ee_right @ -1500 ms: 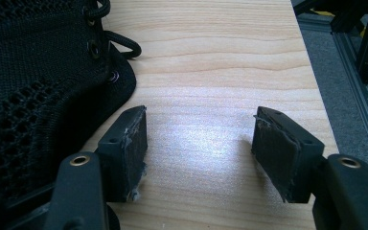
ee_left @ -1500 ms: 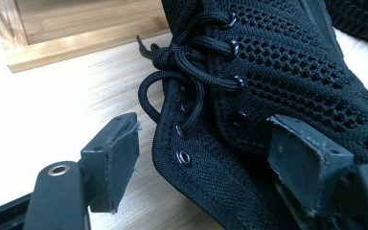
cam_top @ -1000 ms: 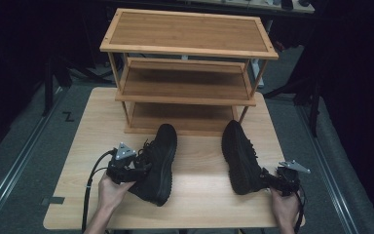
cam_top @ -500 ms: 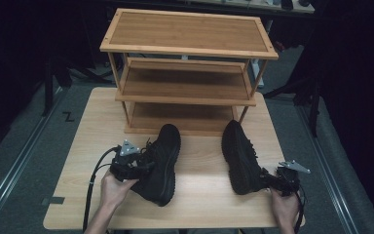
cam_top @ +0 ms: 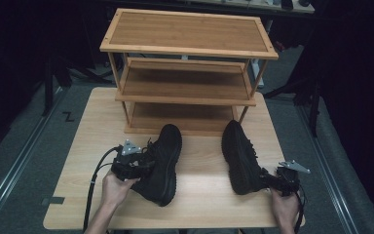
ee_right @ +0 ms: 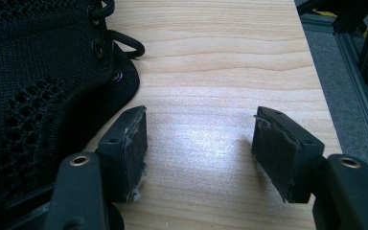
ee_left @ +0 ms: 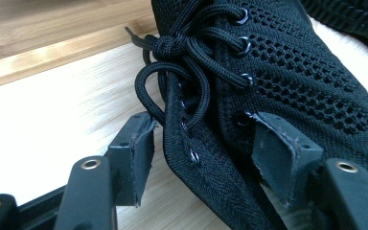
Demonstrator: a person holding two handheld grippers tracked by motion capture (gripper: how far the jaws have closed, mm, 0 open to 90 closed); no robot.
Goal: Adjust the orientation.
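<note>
Two black knit lace-up shoes lie on the wooden table in front of a shelf rack. My left gripper sits at the lace side of the left shoe. In the left gripper view the gripper straddles the eyelet flap of this shoe. Its jaws have just been closing, and the left pad stands a sliver off the flap. My right gripper rests by the heel of the right shoe. In its own view this gripper is open over bare wood, the shoe lying beside its left jaw.
A three-tier wooden shelf rack stands at the back of the table, its lowest shelf just beyond the shoes' toes. Grey floor and a dark metal frame lie past the table's right edge. Bare wood separates the two shoes.
The left gripper has edged slightly right onto the left shoe, and the shoe's toe has shifted a little to the right. The right hand and right shoe have not moved.
</note>
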